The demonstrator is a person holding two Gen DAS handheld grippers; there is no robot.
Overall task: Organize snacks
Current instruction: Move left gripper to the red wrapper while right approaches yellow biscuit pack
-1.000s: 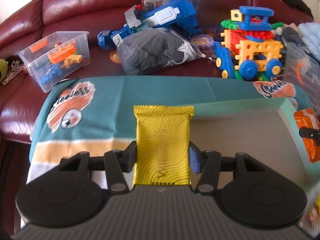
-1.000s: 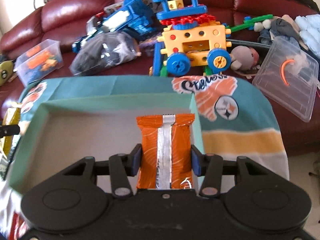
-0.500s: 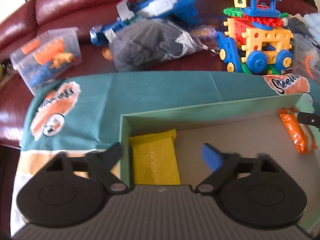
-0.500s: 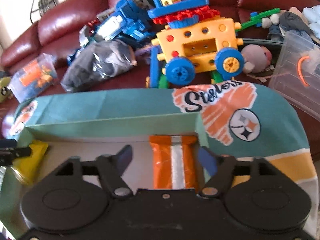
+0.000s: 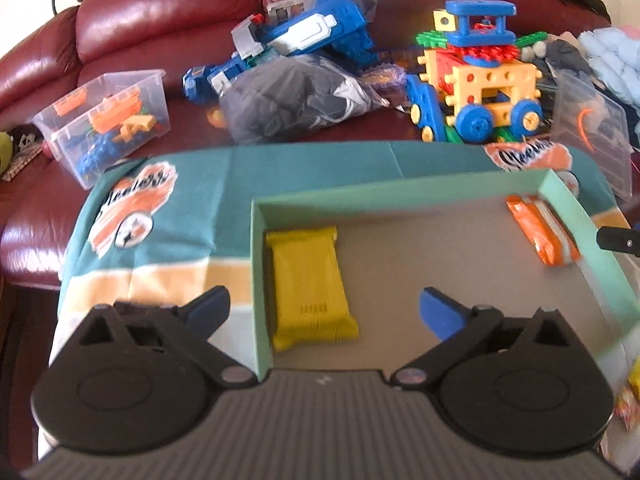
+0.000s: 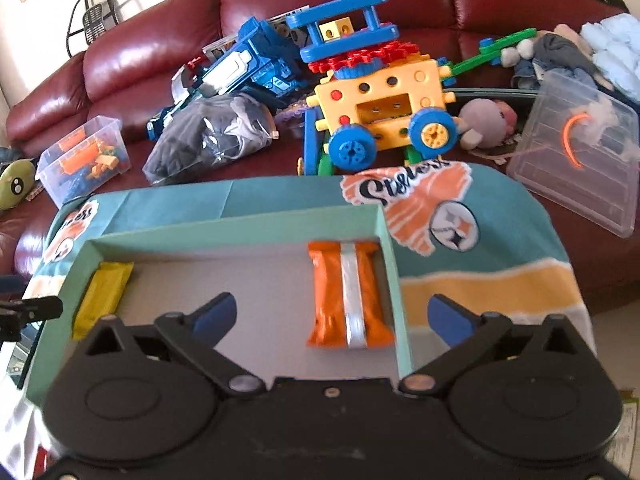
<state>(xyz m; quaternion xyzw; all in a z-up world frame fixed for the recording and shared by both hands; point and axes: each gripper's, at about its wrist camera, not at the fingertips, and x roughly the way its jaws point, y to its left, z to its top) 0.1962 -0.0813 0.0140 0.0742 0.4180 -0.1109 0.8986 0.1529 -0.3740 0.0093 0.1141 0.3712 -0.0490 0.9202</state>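
A shallow mint-green box (image 5: 400,192) (image 6: 236,232) sits on a teal Steelers cloth. A yellow snack packet (image 5: 310,286) (image 6: 102,298) lies flat in the box's left corner. An orange snack packet with a silver seam (image 6: 346,294) (image 5: 540,230) lies flat in the right corner. My left gripper (image 5: 324,310) is open and empty, just above and behind the yellow packet. My right gripper (image 6: 332,316) is open and empty, above and behind the orange packet.
The teal cloth (image 5: 168,208) covers a table in front of a red leather sofa (image 5: 160,20) piled with toys: a yellow block vehicle (image 6: 384,104), a blue toy (image 5: 304,36), a dark bagged bundle (image 5: 296,96), clear tubs (image 5: 108,120) (image 6: 580,168). More snack wrappers show at the left view's right edge (image 5: 630,396).
Both grippers carried their packets over the box, opened, and let them go. The yellow and orange packets now lie in the box and both grippers have pulled back.
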